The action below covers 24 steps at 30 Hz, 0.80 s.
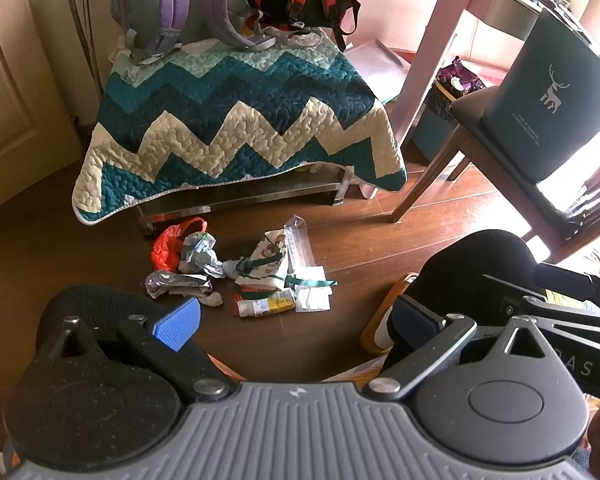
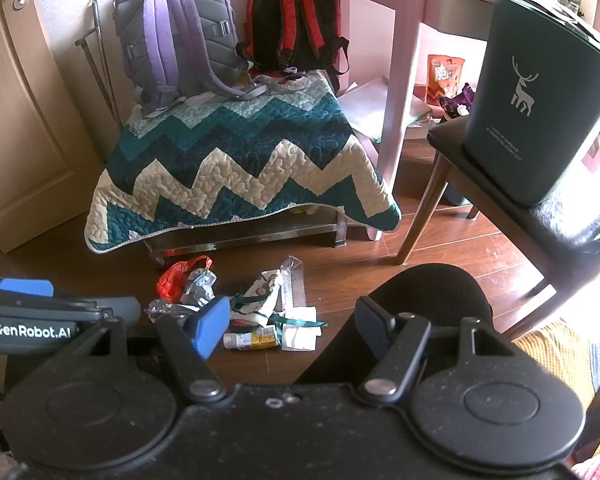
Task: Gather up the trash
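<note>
A pile of trash (image 1: 244, 272) lies on the wooden floor in front of a low bench: a red plastic bag (image 1: 168, 246), crumpled wrappers, a clear plastic tray (image 1: 298, 244), paper scraps and a small tube (image 1: 266, 306). The pile also shows in the right wrist view (image 2: 252, 308). A dark green bin with a deer print (image 1: 548, 96) (image 2: 536, 104) stands on a chair at the right. My left gripper (image 1: 296, 322) is open and empty, held above the floor just short of the pile. My right gripper (image 2: 288, 326) is open and empty, beside the left one (image 2: 40, 312).
A zigzag quilt (image 1: 240, 128) covers the low bench, with a purple backpack (image 2: 172, 32) and a red backpack (image 2: 296, 20) on it. A pink table leg (image 1: 428, 52) and the dark chair (image 1: 480, 132) stand at the right. A door (image 1: 12, 92) is at the left.
</note>
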### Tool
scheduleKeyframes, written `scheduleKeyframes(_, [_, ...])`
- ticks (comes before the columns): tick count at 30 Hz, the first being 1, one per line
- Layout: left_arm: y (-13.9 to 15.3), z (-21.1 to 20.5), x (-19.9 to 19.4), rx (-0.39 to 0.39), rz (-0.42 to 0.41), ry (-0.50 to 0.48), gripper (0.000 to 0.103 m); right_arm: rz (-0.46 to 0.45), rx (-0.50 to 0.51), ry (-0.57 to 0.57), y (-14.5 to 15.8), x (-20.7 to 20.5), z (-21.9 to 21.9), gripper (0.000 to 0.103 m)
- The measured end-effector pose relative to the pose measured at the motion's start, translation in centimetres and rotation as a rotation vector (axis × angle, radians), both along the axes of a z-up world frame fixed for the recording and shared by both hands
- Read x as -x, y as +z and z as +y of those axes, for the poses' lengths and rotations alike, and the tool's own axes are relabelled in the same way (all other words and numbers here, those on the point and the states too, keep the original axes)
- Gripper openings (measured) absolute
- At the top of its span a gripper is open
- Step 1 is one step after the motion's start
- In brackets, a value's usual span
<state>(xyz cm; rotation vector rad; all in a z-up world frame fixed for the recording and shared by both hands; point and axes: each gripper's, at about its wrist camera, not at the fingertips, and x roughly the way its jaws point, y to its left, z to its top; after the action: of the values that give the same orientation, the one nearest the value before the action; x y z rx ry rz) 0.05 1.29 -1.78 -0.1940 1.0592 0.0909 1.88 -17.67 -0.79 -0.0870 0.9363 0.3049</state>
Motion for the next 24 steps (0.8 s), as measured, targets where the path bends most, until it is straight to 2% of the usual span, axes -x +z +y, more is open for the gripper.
scheduleKeyframes(24, [0.61, -0.16, -0.56, -0.005, -0.004, 0.001, 0.103, -0.003, 0.000, 0.000, 0.05, 0.01, 0.08, 0.069])
